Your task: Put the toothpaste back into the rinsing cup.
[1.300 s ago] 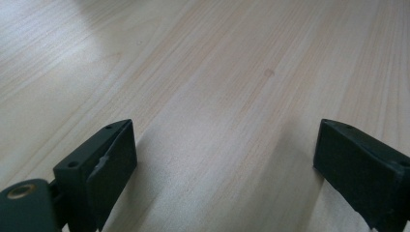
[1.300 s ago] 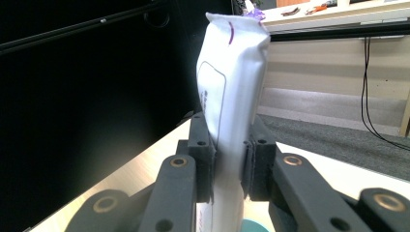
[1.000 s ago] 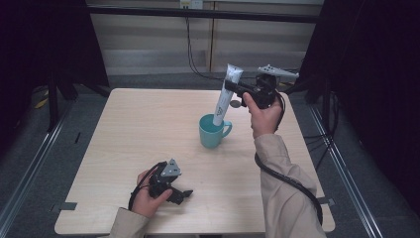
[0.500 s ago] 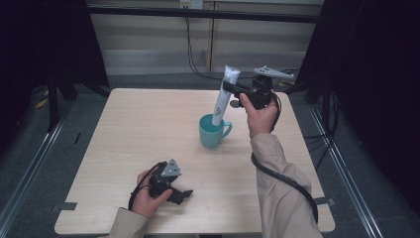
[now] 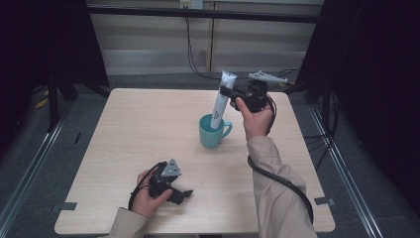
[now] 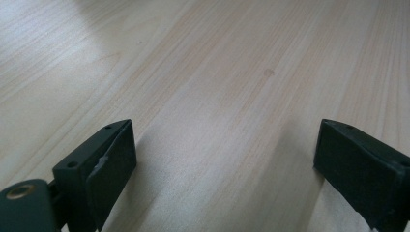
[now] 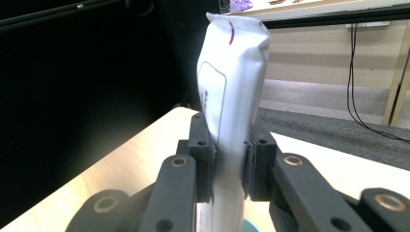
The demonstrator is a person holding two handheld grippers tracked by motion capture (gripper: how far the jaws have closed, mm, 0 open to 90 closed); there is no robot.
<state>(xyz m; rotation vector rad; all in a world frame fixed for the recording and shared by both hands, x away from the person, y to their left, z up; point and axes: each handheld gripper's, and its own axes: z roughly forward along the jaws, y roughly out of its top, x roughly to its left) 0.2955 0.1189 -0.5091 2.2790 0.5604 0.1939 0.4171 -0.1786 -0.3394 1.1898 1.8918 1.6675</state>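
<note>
Placement of the white tube [image 5: 220, 99] into the teal mug [image 5: 213, 131] is the step we judge to be in hand. We have the right gripper [image 5: 232, 92] clamped on the tube's upper part, jaws pressed narrow against its flat sides, as the right gripper view shows with the tube [image 7: 232, 106] squeezed between the pads [image 7: 205, 145]. The tube leans above the mug, its lower end at or just inside the mug's rim; we cannot tell whether it touches the bottom. Our left gripper [image 5: 179, 194] rests on the table [image 5: 129, 129], well apart from the mug on the near side, its jaws wide with nothing between them. Next, we judge, the tube must go lower into the mug until it bears its own weight against the wall, and only then should the right jaws let go, gently, so the mug does not tip.
</note>
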